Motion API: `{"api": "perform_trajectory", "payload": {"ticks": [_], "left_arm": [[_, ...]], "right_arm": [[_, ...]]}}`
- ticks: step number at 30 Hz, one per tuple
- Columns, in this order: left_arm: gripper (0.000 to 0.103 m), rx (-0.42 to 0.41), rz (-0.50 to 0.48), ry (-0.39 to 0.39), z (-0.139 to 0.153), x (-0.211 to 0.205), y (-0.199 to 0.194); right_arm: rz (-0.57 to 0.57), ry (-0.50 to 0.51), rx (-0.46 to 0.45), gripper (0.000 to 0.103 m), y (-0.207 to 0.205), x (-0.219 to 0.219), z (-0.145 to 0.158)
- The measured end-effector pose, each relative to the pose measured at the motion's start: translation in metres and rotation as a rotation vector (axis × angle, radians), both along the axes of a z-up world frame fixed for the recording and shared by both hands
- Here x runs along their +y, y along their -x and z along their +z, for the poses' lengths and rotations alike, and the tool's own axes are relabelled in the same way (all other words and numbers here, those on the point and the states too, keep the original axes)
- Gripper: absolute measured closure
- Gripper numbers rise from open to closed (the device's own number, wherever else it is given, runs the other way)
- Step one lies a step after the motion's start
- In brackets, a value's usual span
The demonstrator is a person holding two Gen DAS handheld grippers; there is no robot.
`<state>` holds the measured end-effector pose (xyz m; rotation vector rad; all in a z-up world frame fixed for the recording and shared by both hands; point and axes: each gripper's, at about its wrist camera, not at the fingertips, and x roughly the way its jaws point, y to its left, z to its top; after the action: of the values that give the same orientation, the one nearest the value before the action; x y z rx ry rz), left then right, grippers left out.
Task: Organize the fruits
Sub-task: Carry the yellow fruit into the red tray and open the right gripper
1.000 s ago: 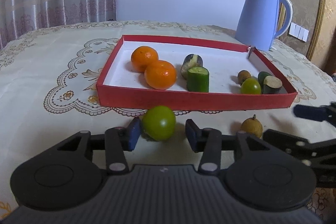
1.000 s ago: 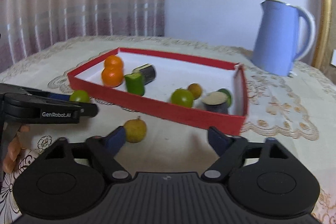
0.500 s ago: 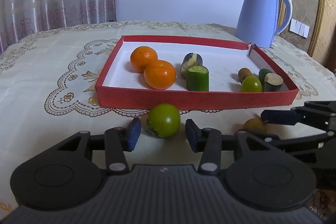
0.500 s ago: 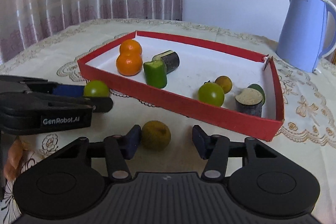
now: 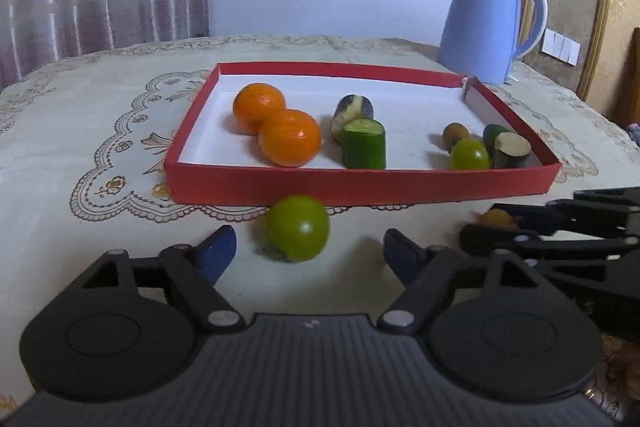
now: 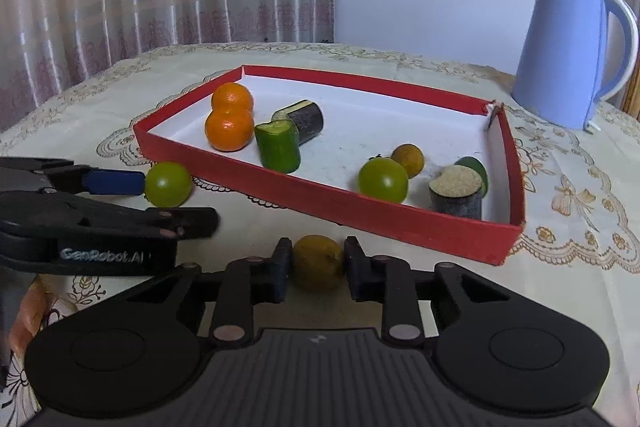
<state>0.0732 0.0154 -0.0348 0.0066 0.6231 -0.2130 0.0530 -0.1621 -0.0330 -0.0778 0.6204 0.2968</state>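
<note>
A red tray (image 5: 360,187) (image 6: 400,223) holds two oranges (image 5: 289,137), cucumber pieces (image 5: 364,143), a green tomato (image 5: 469,155) and small fruits. A loose green tomato (image 5: 298,228) (image 6: 168,184) lies on the tablecloth in front of the tray. My left gripper (image 5: 308,253) is open with that tomato between its fingers, untouched. My right gripper (image 6: 318,265) is shut on a small yellow-brown fruit (image 6: 318,262), which rests on the cloth and shows partly hidden in the left wrist view (image 5: 495,218).
A blue kettle (image 5: 490,27) (image 6: 572,51) stands behind the tray at the right. The embroidered tablecloth (image 5: 100,131) covers the table. Curtains hang at the back left. The two grippers are close side by side in front of the tray.
My right gripper has moved in around the yellow-brown fruit and closed on it. My left gripper has opened wider and drawn back slightly from the green tomato.
</note>
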Motion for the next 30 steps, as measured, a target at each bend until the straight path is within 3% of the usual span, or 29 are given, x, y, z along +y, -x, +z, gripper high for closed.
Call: {"api": "perform_trajectory", "payload": {"ticks": [7,15,19,30], "left_arm": [[0.025,-0.001,0.001,0.015,0.0,0.003,0.0],[0.021,0.0,-0.001,0.014,0.0,0.002,0.001],[0.012,0.006,0.0,0.01,-0.001,0.002,0.0],[0.011,0.007,0.003,0.012,-0.001,0.002,-0.001]], "right_arm": [[-0.041,0.009,-0.061,0.076,0.002,-0.012,0.019],[-0.05,0.028,-0.116,0.076,-0.028,-0.008,0.045],[-0.056,0.069,-0.108,0.076,-0.052,0.0,0.043],[-0.051,0.105,-0.047,0.076,-0.086,0.012,0.023]]}}
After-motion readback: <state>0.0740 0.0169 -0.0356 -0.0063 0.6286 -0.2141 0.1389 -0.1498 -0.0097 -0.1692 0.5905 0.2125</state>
